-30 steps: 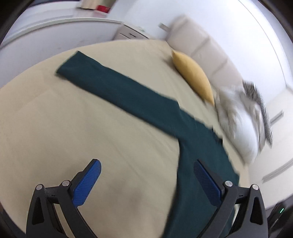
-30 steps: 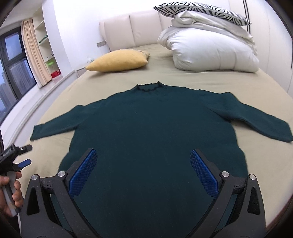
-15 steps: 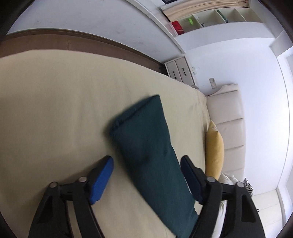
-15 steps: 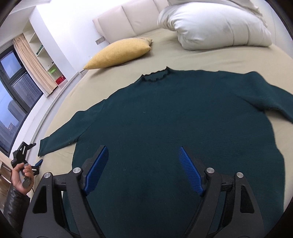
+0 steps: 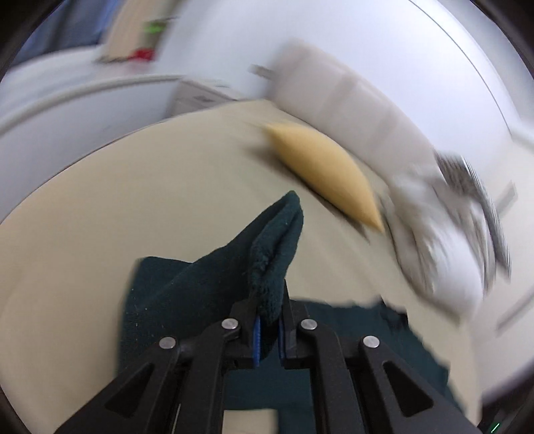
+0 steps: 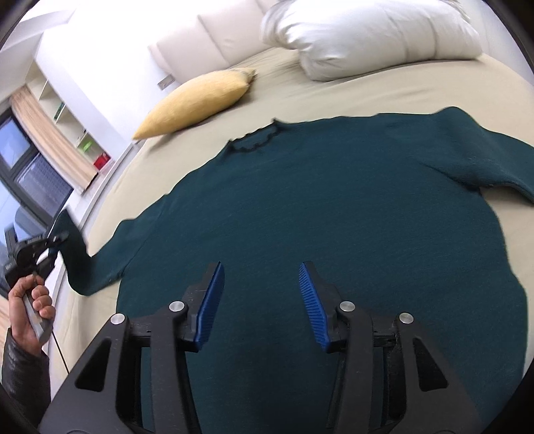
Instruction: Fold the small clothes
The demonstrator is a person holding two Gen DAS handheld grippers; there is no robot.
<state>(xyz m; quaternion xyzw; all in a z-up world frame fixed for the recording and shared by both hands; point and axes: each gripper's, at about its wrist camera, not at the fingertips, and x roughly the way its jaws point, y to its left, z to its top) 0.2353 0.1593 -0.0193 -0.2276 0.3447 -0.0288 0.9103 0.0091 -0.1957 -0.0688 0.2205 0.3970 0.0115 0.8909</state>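
sweater (image 6: 350,213): dark green knit, lying flat on the bed (image 6: 383,90) – collar (image 6: 255,142) points up toward the headboard, hem is down by the right gripper. Body's long axis runs hem to collar, the sleeves stick out sideways across it.

left sleeve (image 6: 80,257): the cuff end is lifted off the bed and bent back, out near the bed's left edge. In the left wrist view the cuff (image 5: 277,253) stands up out of the gripper, tip aimed toward the yellow cushion.

right sleeve (image 6: 500,167): flat on the bed, running out to the right and a bit down, end is cut off by the frame.

left gripper (image 5: 268,330): clamped on the sleeve cuff, blue pads squeezed nearly together with just the knit between them. You can see it from the right wrist view too, with the person's hand (image 6: 31,310) around the handle.

right gripper (image 6: 260,300): jaws wide apart, nothing in them – hovering over the lower middle of the sweater body. Can't tell if the tips touch the fabric.

cushion (image 6: 197,100): yellow, sitting up past the collar on the left side, apart from the sweater.

pillows (image 6: 373,30): white stack near the headboard, to the right of the cushion.
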